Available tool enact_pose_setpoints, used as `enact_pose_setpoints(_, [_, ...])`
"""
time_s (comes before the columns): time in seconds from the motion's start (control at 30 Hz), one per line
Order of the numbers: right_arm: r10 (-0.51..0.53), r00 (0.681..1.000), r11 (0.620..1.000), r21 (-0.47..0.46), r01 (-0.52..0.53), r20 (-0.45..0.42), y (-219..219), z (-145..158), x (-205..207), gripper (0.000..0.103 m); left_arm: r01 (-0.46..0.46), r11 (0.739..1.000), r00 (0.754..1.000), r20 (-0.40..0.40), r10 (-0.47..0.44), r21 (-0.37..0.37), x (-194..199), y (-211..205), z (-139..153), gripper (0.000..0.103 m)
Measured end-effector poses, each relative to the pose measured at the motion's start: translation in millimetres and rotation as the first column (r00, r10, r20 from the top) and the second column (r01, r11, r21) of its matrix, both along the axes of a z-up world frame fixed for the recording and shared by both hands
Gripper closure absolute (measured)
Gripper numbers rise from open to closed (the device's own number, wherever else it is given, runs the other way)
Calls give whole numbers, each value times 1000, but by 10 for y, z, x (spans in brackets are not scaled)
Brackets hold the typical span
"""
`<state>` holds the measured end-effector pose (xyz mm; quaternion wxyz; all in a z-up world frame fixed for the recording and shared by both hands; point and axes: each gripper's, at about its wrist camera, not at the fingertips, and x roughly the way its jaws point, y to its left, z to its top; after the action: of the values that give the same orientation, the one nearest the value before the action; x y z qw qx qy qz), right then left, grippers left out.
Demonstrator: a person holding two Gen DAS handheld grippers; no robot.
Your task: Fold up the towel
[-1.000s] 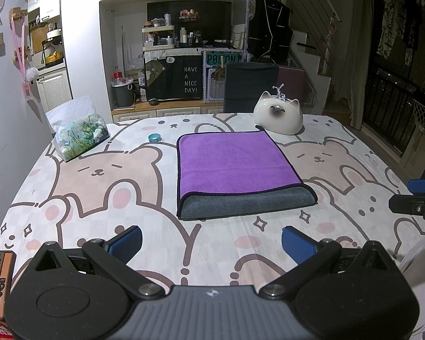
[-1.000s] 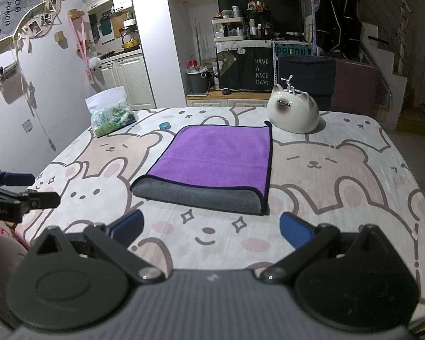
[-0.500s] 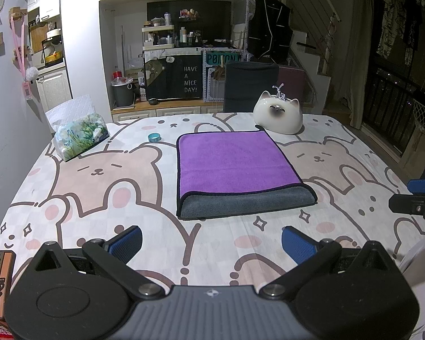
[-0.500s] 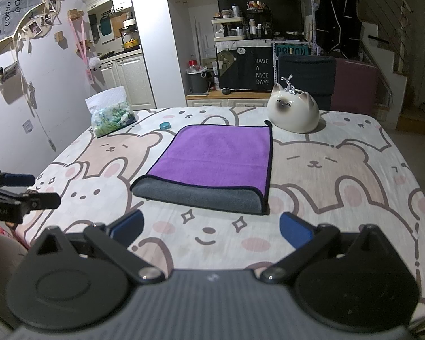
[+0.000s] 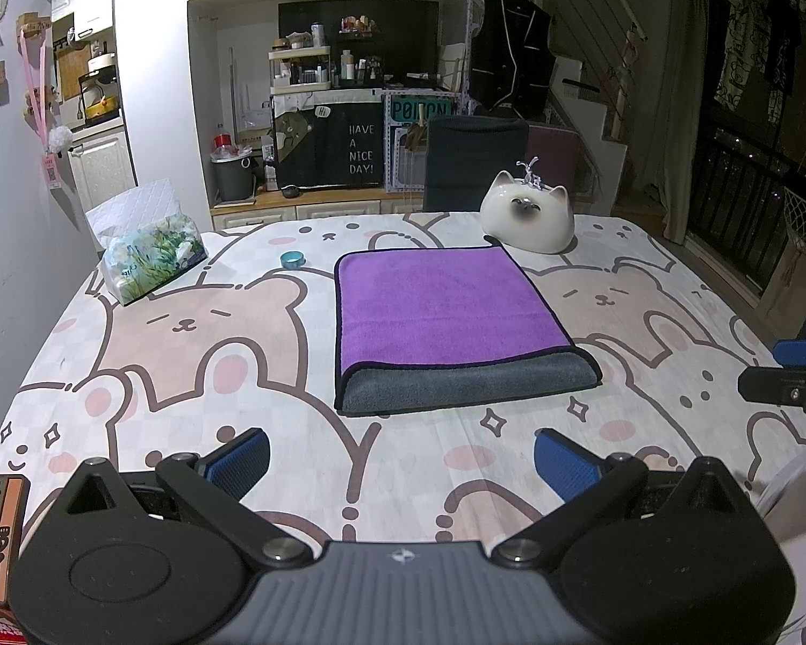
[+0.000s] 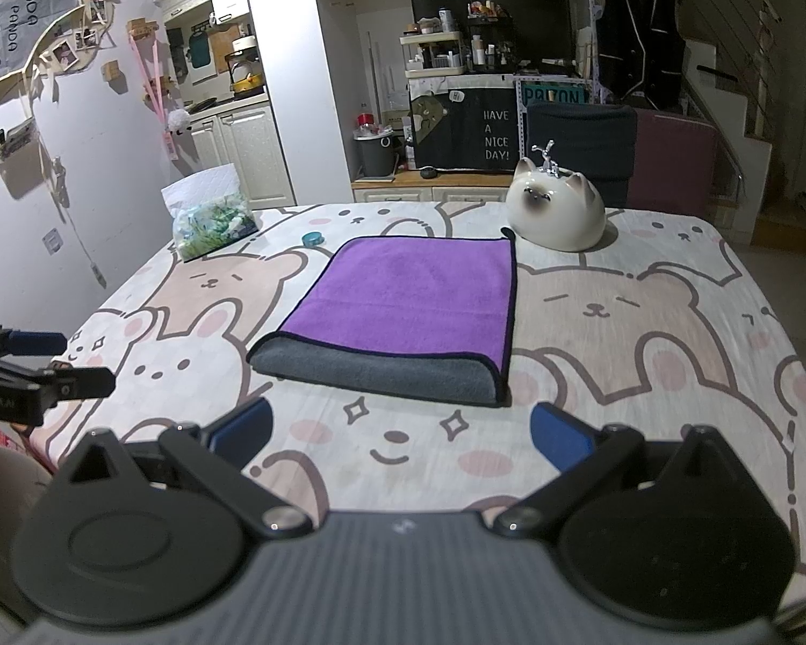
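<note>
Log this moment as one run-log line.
towel: folded, flat on table, gray fold edge nearest | left gripper: open, empty, short of towel | right gripper: open, empty, short of towel | contact: none

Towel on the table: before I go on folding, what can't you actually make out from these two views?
- Towel: the layers under the purple top, hidden by it in both views.
- Towel's far right corner: whether it touches the cat ornament is too small to tell.
- Right gripper in the left wrist view: cut off by the frame edge, only one blue finger shows.

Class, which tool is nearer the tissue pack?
Left. The left tool is on the same side as the tissue pack; the right tool is farther right.
</note>
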<state>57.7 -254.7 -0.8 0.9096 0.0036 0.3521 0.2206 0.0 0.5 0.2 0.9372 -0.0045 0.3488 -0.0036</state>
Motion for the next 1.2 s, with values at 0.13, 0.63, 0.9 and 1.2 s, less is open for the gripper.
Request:
enact_pose_setpoints(0.13, [0,1000,1000,0,0,0,-1,0,0,0,0,1000,1000,0,0,0,0,-1,0,0])
enact_pose_setpoints(0.63, [8,1000,1000,-3,-8,-3,-21,-33,-27,0,11,1000,1000,-5,-10,19,2,-31,-8,0])
enact_pose_setpoints(0.9, [3,1000,1000,-17,-4,-16,6,10,23,0,15,999,1000,-10,-15,31,37,-103,-15,0])
enact_pose_setpoints(1.2, [-8,1000,1000,-7,7,-10,-4,47,94,0,17,1000,1000,6,-17,25,175,-160,41,0])
